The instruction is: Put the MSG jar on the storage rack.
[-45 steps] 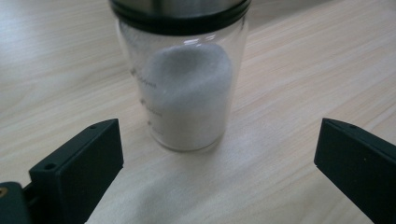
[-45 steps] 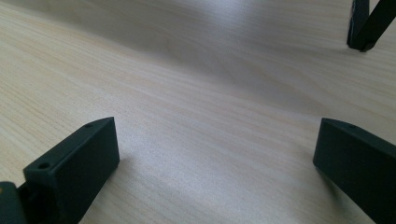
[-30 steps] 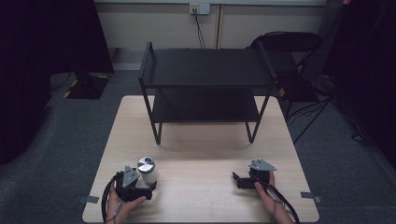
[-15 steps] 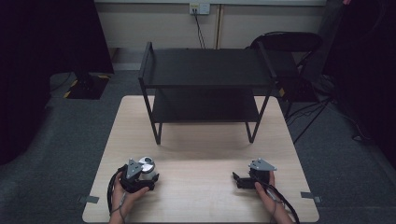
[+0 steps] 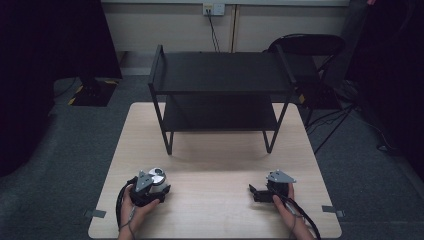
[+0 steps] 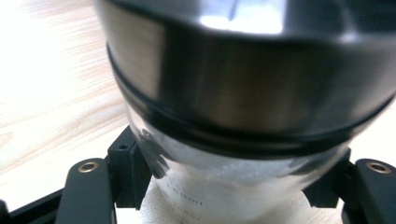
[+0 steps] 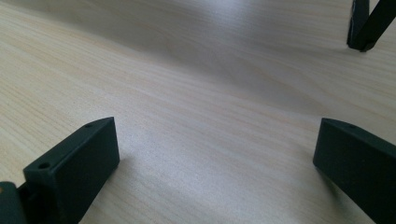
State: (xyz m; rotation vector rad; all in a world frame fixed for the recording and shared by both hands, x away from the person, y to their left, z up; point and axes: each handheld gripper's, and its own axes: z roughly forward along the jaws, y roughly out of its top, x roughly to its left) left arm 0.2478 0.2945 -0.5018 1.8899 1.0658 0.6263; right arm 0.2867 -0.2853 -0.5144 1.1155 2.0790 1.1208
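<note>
Grinder (image 5: 158,176) is what we are working on, a clear-bodied mill with a steel cap, standing near the front left corner of the table.

Going by size, we have the wooden table (image 5: 220,165) first, then the black two-level rack (image 5: 220,95) standing across its far half with both levels bare. Behind it a folding chair (image 5: 310,60) sits on the grey floor.

Our left gripper (image 5: 150,187) has the grinder between its jaws. In the left gripper view the jaws sit against the clear lower body (image 6: 219,186) on both sides, below the steel cap (image 6: 252,79), so we judge it closed on the grinder. Our right gripper (image 5: 257,192) rests at the front right of the table, well apart from the grinder, jaws spread wide and holding nothing; its own view shows bare wood between them and a foot of the rack (image 7: 366,25) ahead.

The risk we see: the grip is low on a smooth, rounded body with a heavy cap above. A quick lift or tilt could let the grinder swing or slip out. If it goes onto the rack, the cap could knock the upper shelf edge.
</note>
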